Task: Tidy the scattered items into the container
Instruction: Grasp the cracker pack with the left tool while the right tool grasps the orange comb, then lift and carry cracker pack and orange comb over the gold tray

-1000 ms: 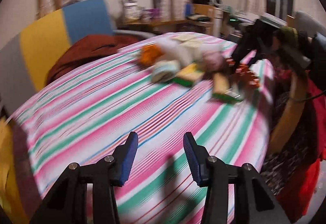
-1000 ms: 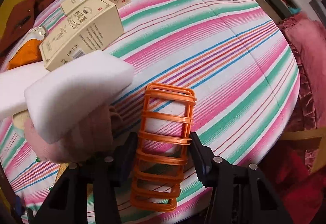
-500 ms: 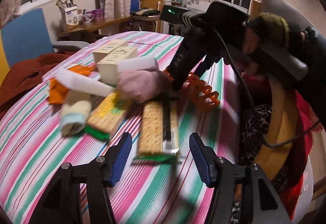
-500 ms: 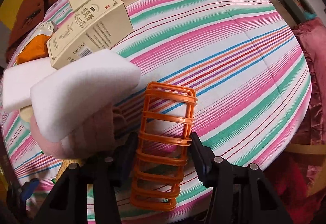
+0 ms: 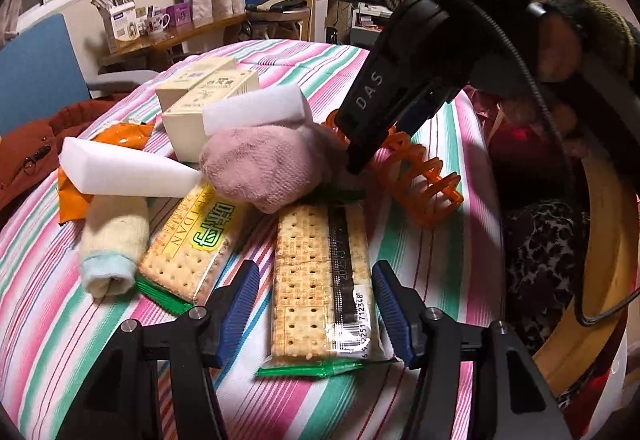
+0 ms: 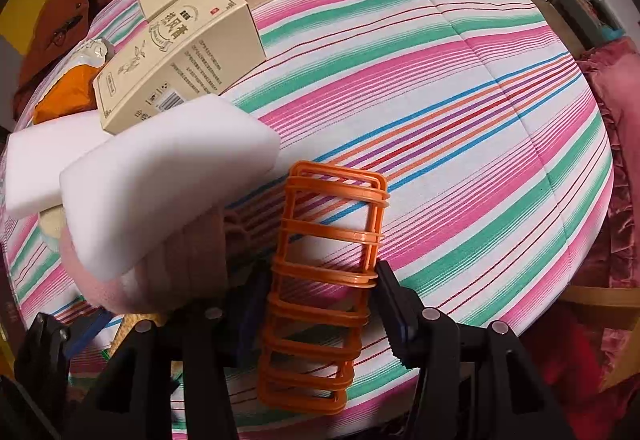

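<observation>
Cracker packs (image 5: 320,280) two, cream boxes (image 6: 180,67) two

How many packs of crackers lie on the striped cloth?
2. One cracker pack lies between the left tool's fingers. The other cracker pack lies beside it, its far end under the white foam block. More may be hidden.

"WEIDAN" on cracker pack (image 5: 192,236); "DAS" on right hand-held gripper (image 6: 320,304).

An orange plastic lattice basket (image 6: 326,282), folded flat, sits tilted at the striped surface's (image 6: 440,87) edge. Beside it I see two cracker packs (image 5: 320,280), foam blocks (image 6: 168,179), cream boxes (image 6: 180,55) and rolled socks (image 5: 264,163).
</observation>
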The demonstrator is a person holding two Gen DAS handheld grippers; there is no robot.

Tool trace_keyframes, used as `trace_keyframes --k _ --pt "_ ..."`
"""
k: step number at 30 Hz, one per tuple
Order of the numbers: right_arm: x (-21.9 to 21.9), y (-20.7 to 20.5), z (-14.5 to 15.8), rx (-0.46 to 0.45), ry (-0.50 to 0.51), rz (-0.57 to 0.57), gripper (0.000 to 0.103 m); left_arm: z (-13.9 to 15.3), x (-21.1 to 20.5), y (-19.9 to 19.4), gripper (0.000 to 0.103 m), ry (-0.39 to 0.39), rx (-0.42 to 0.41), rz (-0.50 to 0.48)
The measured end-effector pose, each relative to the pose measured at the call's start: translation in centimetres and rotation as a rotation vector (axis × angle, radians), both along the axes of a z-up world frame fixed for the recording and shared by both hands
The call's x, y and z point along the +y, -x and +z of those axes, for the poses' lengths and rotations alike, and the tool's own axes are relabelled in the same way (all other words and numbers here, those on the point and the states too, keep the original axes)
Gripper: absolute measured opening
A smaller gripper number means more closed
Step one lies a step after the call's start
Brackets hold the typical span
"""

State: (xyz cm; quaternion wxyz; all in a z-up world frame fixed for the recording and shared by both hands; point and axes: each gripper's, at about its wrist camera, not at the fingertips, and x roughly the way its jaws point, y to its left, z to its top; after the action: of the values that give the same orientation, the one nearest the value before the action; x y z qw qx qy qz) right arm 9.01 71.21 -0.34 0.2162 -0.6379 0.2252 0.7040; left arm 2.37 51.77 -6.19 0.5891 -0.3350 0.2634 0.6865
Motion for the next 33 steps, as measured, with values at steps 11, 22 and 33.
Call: trace_keyframes --k 11,22,33 --pt "-0.4 0.9 0.6 0.005 0.012 -0.014 0.057 -0.3 -2.4 -0.1 0.048 0.009 -0.02 0.061" --pt "-0.6 0.6 2.0 -0.008 -0.042 -0.044 0.057 -0.3 -11.7 0.8 0.048 -0.008 -0.016 0.243" --pt "-5.0 -1.1 4.1 -0.007 -0.187 -0.084 0.05 -0.3 -21.2 1.0 0.048 -0.067 -0.001 0.415"
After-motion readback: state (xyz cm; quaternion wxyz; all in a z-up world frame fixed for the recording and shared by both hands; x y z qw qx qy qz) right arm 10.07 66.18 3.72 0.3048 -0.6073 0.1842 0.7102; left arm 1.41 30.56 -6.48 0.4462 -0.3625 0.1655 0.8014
